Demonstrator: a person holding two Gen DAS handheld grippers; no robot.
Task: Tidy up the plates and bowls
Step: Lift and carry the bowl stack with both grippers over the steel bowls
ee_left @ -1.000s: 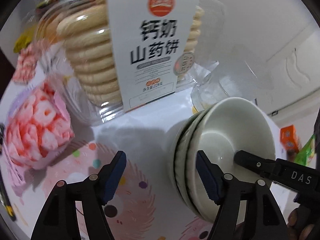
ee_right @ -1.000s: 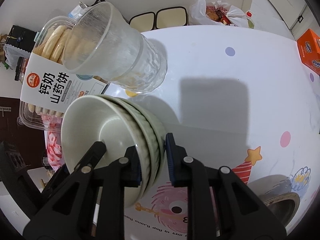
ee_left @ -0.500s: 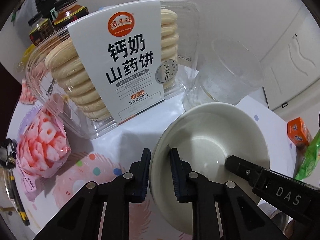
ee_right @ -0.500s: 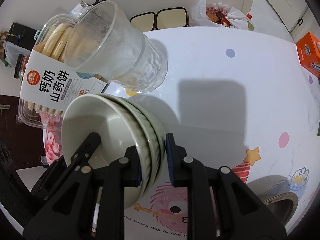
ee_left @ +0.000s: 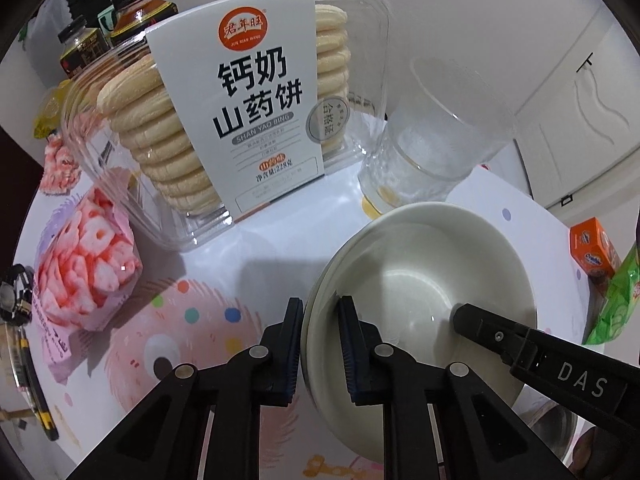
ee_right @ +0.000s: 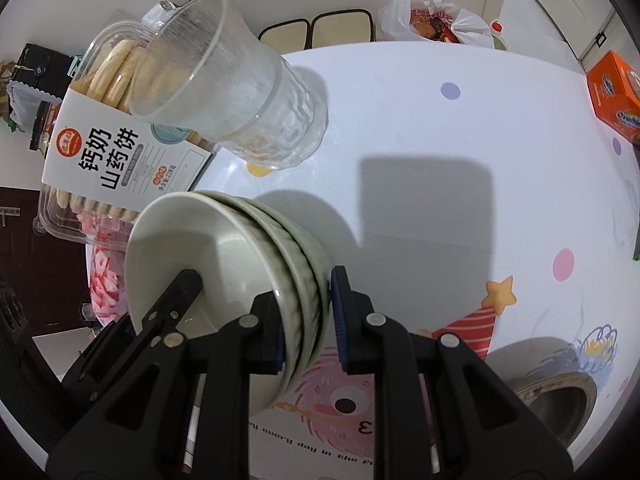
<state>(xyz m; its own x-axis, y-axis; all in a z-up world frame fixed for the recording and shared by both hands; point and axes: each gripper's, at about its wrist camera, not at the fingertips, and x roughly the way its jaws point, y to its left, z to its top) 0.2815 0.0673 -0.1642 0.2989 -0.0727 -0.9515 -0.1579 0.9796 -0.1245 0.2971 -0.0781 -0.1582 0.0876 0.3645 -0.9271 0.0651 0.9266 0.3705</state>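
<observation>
Stack of bowls (ee_right: 224, 264) tilted above the surface (ee_right: 420, 120), left hand-held gripper (ee_left: 318, 344) and right hand-held gripper (ee_right: 306, 316) each clamped over its rim, biscuit box (ee_left: 224, 112) behind

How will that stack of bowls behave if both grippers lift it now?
The stack of bowls looks like glazed ceramic, so probably heavy, rigid and slippery. The left gripper and right gripper pinch opposite rims, so the nested bowls could shift.

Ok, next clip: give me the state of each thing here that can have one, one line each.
left gripper: shut on the stack's near rim.
right gripper: shut on the stack's opposite rim.
bowls: nested, empty, tilted, gripped from both sides.
glass: empty, upright on the table.
biscuit box: closed, full, standing on edge.
pink snack bag: sealed, lying on the table.
jars: lids on.
</observation>
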